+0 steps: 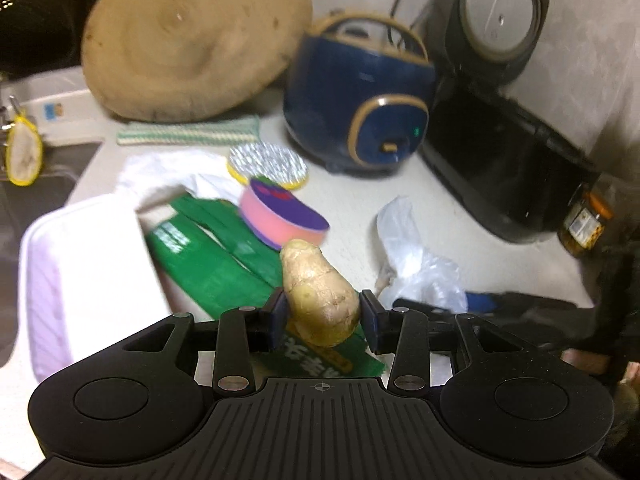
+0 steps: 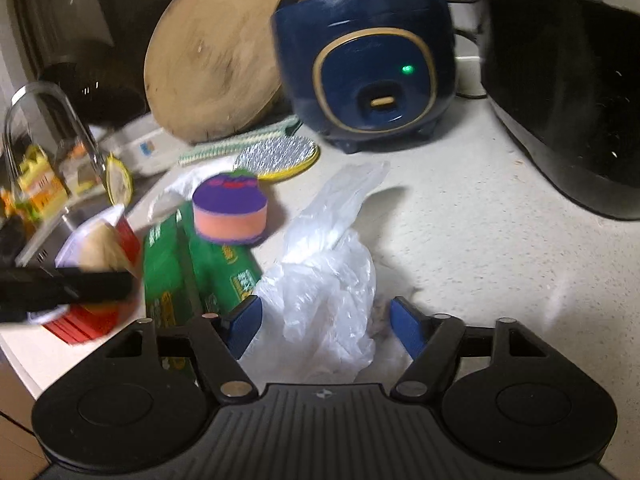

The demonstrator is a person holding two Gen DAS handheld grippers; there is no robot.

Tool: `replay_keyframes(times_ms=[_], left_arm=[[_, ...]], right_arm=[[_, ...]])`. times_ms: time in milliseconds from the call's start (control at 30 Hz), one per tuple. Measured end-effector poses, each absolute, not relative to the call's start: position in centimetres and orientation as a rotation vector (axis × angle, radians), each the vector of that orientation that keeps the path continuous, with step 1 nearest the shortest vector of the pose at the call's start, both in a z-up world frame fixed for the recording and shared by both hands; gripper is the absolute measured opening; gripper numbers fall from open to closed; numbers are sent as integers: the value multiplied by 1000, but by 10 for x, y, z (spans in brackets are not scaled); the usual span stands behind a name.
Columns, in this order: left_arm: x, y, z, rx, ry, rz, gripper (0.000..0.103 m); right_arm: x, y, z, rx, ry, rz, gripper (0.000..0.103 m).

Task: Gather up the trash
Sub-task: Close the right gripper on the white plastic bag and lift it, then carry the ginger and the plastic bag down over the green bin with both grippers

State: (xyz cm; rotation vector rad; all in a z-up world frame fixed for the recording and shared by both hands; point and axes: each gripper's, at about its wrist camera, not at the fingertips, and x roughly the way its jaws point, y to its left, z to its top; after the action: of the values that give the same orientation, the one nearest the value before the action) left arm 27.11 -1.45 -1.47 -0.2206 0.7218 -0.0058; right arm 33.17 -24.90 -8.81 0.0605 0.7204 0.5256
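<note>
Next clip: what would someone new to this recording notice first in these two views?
First the ginger, pinched between the left gripper fingers above the green packaging. Next the crumpled plastic bag, sitting between the right gripper's blue fingers on the counter. Behind both stands a dark blue rice cooker with a green light on.

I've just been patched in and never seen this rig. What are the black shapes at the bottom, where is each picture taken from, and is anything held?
Each black shape is a hand-held two-finger claw with a camera looking along its fingers, one picture per hand. The left claw grips a ginger piece, lifted above the counter. The right claw straddles a crumpled plastic bag; its pads are not visibly pressing it. Also there: a green packet, a pink-and-purple sponge, a blue rice cooker and a round wooden board.
</note>
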Motion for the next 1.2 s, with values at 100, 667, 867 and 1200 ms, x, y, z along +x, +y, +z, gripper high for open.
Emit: replay_keyframes(times_ms=[100, 667, 867, 1200], left_arm=[[252, -2, -7, -233, 682, -3, 44], [78, 110, 3, -318, 554, 19, 44], [44, 146, -59, -426, 679, -28, 44], [41, 170, -185, -427, 984, 58, 44]], right_arm=[[322, -238, -80, -2, 705, 517, 29], [163, -179, -9, -63, 557, 614, 13], [109, -149, -33, -112, 652, 642, 13], [75, -123, -122, -137, 892, 650, 13]])
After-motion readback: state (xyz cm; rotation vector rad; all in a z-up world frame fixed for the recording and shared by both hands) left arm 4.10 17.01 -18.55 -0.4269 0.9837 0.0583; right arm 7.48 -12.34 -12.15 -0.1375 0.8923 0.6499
